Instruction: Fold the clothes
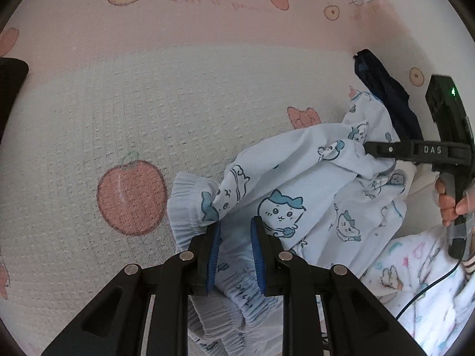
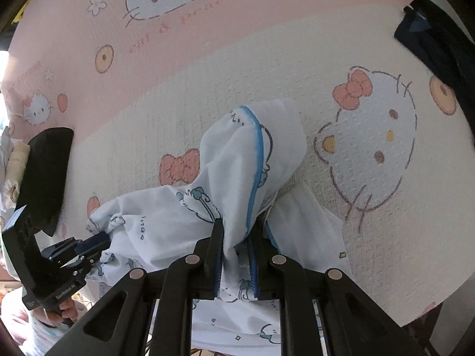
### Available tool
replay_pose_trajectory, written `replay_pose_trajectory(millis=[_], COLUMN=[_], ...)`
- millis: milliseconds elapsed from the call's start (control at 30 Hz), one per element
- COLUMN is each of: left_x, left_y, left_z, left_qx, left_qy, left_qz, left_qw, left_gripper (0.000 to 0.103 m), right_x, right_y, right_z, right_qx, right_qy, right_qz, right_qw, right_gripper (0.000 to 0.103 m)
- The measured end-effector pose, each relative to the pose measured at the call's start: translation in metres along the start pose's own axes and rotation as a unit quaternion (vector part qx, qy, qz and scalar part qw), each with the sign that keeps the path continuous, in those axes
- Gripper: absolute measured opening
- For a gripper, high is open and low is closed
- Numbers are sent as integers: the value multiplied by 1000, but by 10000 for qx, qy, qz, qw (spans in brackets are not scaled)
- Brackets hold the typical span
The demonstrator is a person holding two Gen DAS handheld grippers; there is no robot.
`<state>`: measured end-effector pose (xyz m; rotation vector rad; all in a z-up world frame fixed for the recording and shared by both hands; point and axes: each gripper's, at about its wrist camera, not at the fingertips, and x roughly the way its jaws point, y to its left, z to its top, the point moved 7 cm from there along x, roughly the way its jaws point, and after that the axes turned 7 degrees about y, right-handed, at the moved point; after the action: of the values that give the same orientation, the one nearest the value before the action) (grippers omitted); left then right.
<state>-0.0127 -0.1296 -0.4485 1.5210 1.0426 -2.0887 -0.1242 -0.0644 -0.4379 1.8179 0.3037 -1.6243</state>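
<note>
Your left wrist view looks down along its fingers, close over the garment (image 1: 311, 207), facing the blanket (image 1: 118, 118). Your right wrist view does likewise from the opposite side. Both share the garment, the blanket, and each other's gripper.

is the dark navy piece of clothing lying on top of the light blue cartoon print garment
No. In the right wrist view the dark navy garment lies apart at the far right edge of the blanket, well clear of the light blue printed garment.
</note>
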Motion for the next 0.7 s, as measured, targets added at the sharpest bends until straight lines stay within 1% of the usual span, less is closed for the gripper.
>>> replay_pose_trajectory(millis=[133,167,300,333,400,433,467,533,600,700], left_x=[-6,-7,-21,-21,-21,-21,-21,-21,-21,-21], left_y=[3,4,11,14,18,21,23,28,32,40], left_z=[2,2,4,6,11,13,15,20,25,32], left_qx=[-209,-259,-409,-476,-610,-678,-745,-879,-1012,-1213], left_qy=[5,7,3,-4,-17,-24,-31,-45,-59,-80], left_qz=[-192,-238,-353,-387,-455,-489,-523,-590,-658,-759], left_qw=[9996,9994,9985,9981,9971,9965,9958,9944,9927,9897], left_gripper=[18,18,19,19,37,67,85,85,85,85], right_x=[-5,-8,-29,-35,-36,-33,-29,-20,-13,6], right_y=[3,5,12,13,15,12,9,1,-3,1], right_z=[-3,-3,-4,-4,-11,-12,-14,-15,-18,-11], right_qx=[-13,-19,-147,-194,-160,-108,-55,36,105,151], right_qy=[-67,-140,-681,-764,-802,-751,-687,-519,-389,-191], right_qz=[-62,-85,-411,-407,-239,-222,-246,-304,-239,-285], right_qw=[10000,9999,9967,9961,9964,9969,9973,9982,9989,9993], right_gripper=[14,14,14,14,14,14,14,14,14,14])
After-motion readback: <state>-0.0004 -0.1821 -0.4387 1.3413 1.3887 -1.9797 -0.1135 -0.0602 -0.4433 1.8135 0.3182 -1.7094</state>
